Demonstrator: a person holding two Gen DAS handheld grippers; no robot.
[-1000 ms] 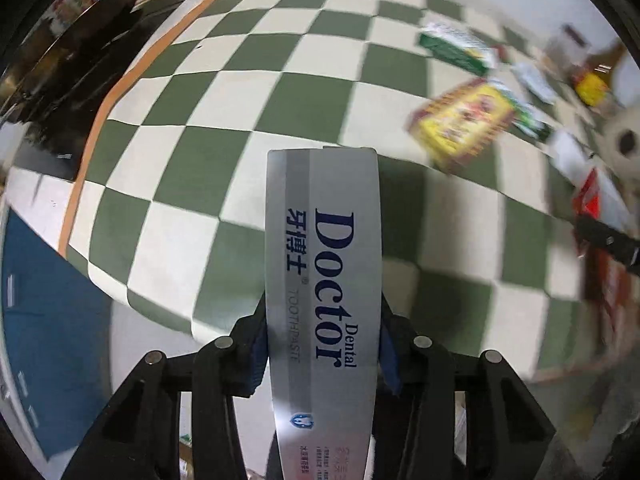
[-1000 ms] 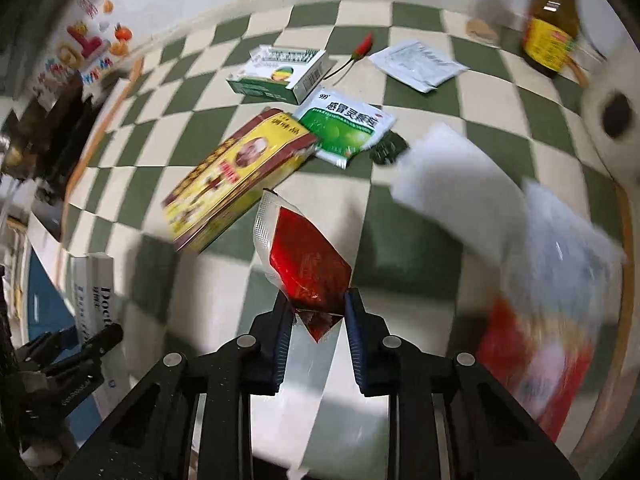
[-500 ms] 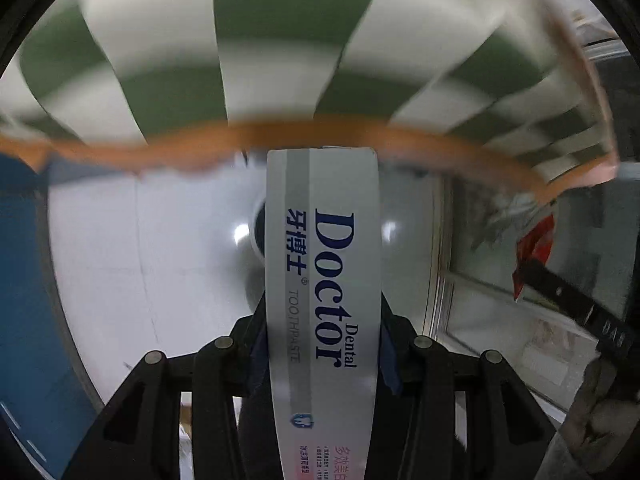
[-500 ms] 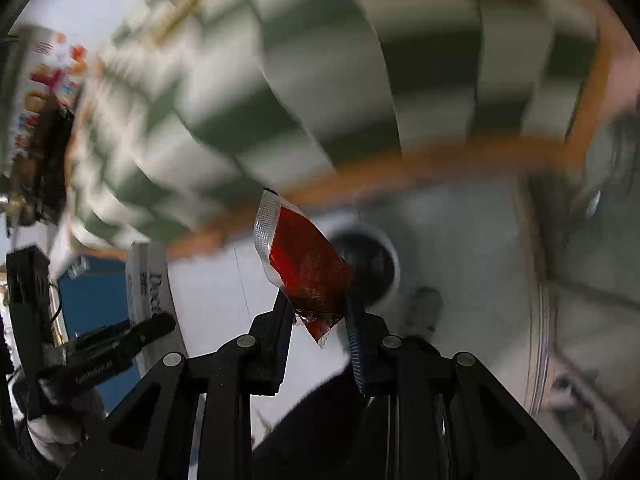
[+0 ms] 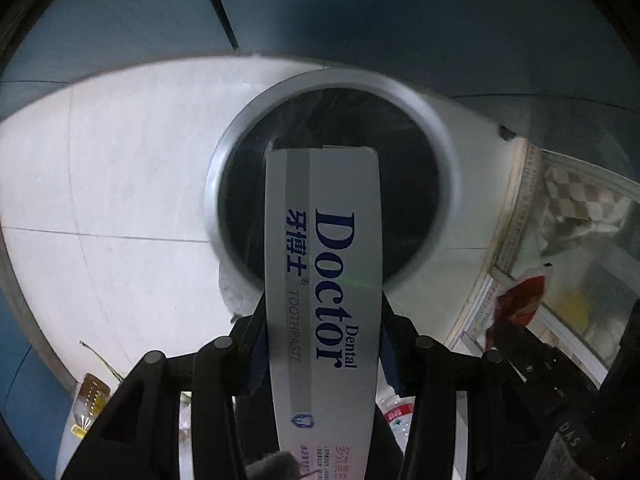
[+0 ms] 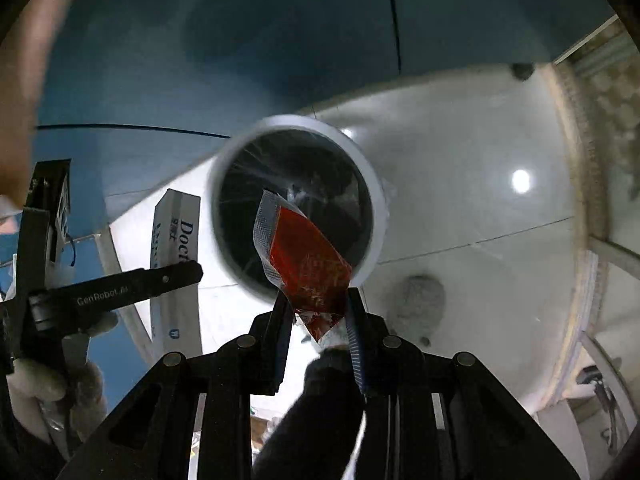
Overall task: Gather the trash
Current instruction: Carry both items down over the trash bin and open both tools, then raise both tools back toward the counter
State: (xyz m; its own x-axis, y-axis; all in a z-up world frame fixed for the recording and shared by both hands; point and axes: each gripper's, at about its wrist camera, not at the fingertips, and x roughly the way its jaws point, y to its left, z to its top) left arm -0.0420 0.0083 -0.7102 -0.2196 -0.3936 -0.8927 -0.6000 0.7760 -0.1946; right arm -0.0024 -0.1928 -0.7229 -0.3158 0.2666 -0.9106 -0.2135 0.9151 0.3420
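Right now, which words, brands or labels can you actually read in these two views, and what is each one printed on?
"Doctor", "Dental", "TOOTHPASTE" and "牙博士": on the toothpaste box between the left gripper's opening jaws.
"GenRobot.AI": on a finger of the left gripper.
"DAS": partly cut off, on the right gripper's body at the left view's edge.
Small pink print at the box's lower end: too small to read.
Red sachet in the right gripper: print too blurred.

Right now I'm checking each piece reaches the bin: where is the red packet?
The red packet sits between the right gripper fingers, over the round bin opening; the toothpaste box is to its left.
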